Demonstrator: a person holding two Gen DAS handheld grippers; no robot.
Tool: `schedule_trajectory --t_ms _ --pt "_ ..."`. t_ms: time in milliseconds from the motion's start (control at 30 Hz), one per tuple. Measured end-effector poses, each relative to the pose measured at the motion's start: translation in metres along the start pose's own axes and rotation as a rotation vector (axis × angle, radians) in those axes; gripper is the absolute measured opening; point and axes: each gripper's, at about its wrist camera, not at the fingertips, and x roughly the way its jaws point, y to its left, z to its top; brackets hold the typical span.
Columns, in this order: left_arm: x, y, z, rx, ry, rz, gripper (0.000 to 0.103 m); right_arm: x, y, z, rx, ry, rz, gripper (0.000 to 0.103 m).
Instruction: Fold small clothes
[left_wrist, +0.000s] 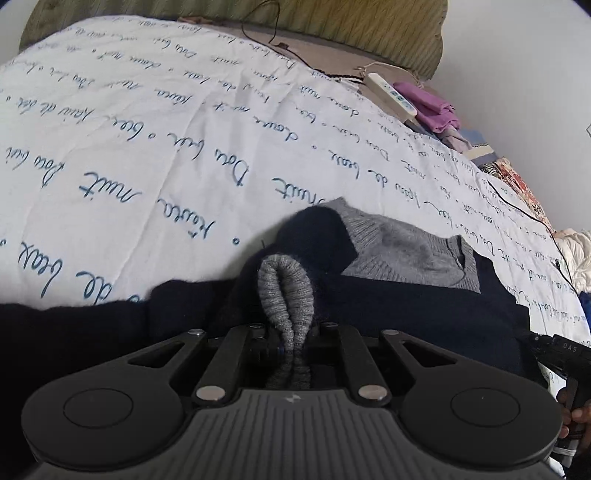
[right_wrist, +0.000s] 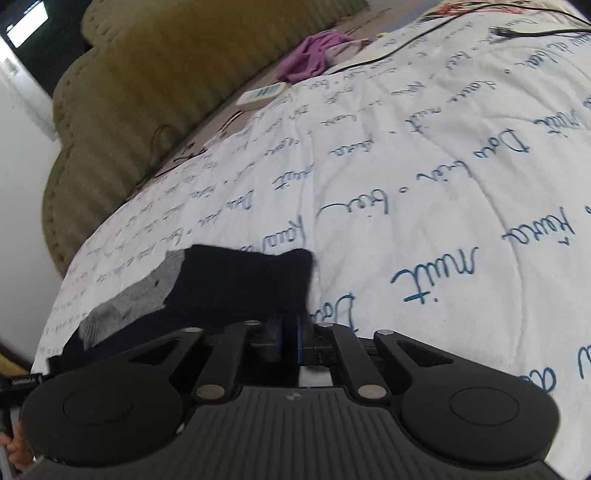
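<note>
both tongs — left (left_wrist: 291, 343), right (right_wrist: 291, 343) — pinch the sweater (left_wrist: 406, 306) (navy, grey trim).

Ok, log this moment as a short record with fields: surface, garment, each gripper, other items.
surface: white quilt with blue script
garment: navy sweater with grey collar, lying on the quilt
left gripper: shut on grey ribbed cuff
right gripper: shut on navy sweater edge
other items: remote, purple cloth, green cushion

A white quilted bedspread with blue handwriting print (left_wrist: 184, 122) covers the bed; toward two o'clock lie a white remote control (left_wrist: 391, 94), crumpled purple cloth (left_wrist: 436, 107) and a thin black cable (left_wrist: 524, 210).
</note>
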Motion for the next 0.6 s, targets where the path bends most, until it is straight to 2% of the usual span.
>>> schedule_trajectory --t_ms 67,133,167,200,233,267,300,333,400,500,533,600 --pt "-0.011 -0.001 0.001 0.026 0.000 -0.014 0.011 -0.004 0.003 0.001 0.012 0.004 -0.006 0.027" --pt "-0.035 0.006 0.003 0.013 -0.016 -0.049 0.020 -0.022 0.016 0.001 -0.023 -0.039 -0.038 0.033" --pt "-0.050 0.009 0.002 0.013 -0.061 -0.045 0.030 -0.033 0.025 -0.001 -0.066 -0.081 -0.045 0.040" --pt "-0.067 0.012 0.001 0.018 -0.133 -0.022 0.048 -0.044 0.034 -0.004 -0.113 -0.123 -0.035 0.045" --pt "-0.082 0.012 -0.002 0.026 -0.207 0.015 0.074 -0.053 0.043 -0.007 -0.153 -0.152 -0.015 0.058" --pt "-0.094 0.010 -0.004 0.033 -0.283 0.059 0.083 -0.058 0.053 -0.010 -0.181 -0.160 0.006 0.066" --pt "-0.102 0.006 -0.007 0.044 -0.348 0.085 0.085 -0.059 0.064 -0.014 -0.210 -0.159 0.029 0.067" --pt "-0.106 -0.002 -0.010 0.071 -0.383 0.077 0.085 -0.056 0.073 -0.016 -0.235 -0.148 0.048 0.067" --pt "-0.098 -0.023 -0.014 0.132 -0.354 0.001 0.085 -0.040 0.095 -0.021 -0.303 -0.113 0.054 0.067" --pt "-0.063 -0.058 -0.027 0.215 -0.270 -0.083 0.085 -0.006 0.110 -0.029 -0.375 -0.052 0.010 0.067" --pt "-0.045 -0.065 -0.032 0.234 -0.231 -0.086 0.085 0.007 0.111 -0.033 -0.389 -0.030 -0.015 0.067" --pt "-0.003 -0.068 -0.041 0.222 -0.105 -0.044 0.084 0.027 0.105 -0.043 -0.400 0.013 -0.070 0.067"
